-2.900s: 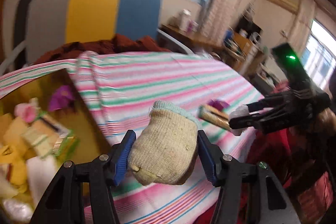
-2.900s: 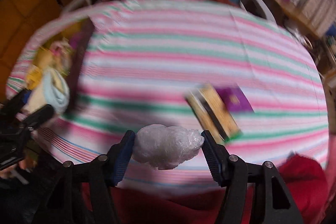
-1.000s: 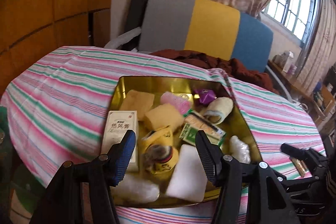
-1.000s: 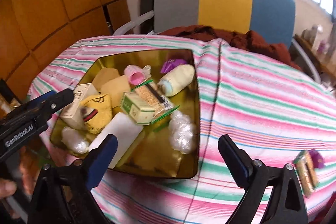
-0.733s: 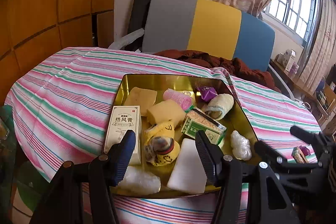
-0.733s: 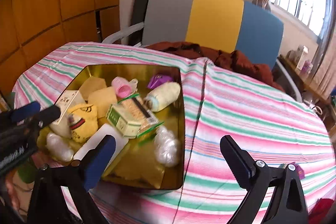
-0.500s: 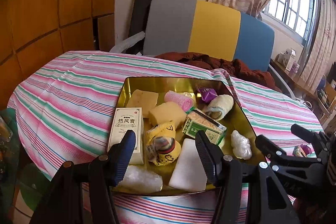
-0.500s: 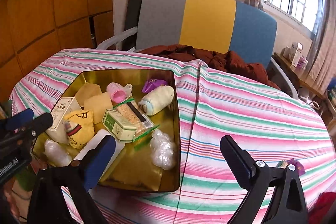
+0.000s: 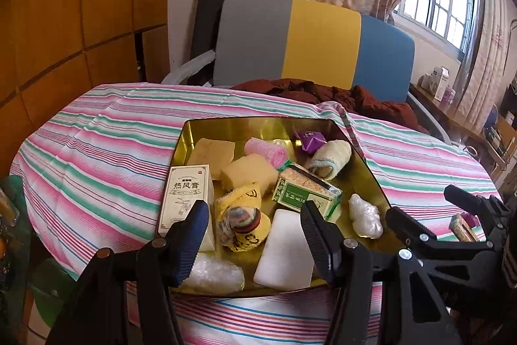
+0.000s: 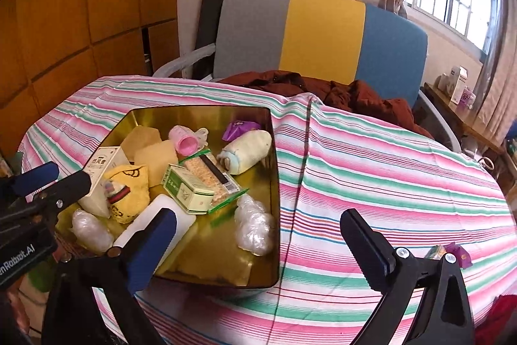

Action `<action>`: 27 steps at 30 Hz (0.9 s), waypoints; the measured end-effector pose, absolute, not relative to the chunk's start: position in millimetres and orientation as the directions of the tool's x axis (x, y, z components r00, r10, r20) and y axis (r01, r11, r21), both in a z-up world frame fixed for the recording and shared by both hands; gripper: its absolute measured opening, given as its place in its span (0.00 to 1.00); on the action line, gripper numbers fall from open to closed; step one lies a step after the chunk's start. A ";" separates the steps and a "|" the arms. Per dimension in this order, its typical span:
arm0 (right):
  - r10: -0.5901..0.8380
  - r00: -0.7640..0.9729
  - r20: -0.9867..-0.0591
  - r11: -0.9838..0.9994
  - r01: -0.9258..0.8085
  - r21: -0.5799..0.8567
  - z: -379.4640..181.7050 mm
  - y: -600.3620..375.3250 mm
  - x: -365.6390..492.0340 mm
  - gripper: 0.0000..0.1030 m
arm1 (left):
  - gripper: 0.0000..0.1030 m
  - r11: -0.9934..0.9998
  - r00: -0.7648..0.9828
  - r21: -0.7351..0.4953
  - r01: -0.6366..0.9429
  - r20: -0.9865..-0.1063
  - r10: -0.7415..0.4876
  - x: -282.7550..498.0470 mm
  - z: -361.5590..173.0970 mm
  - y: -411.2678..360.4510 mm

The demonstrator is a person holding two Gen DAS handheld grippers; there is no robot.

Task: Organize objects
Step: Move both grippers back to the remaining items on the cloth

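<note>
Striped cloth covers the counter, and on its left part sits a gold tray filled with boxes, rolled towels and wrapped bundles. Near its right wall lies a clear plastic wad. Both the left tool and right tool hover released, empty, at the near edge.
</note>
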State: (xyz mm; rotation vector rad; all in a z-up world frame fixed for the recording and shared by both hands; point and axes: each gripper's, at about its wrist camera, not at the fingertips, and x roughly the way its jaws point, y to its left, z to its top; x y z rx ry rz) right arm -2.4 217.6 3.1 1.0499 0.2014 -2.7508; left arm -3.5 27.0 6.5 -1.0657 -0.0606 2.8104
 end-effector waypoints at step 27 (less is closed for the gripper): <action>-0.046 -0.645 -0.763 -0.999 0.049 0.019 -7.5 323.1 -37.2 1.00 | 0.58 -0.966 -0.692 -0.074 -0.248 -0.684 0.231 -10.1 -6.6 61.1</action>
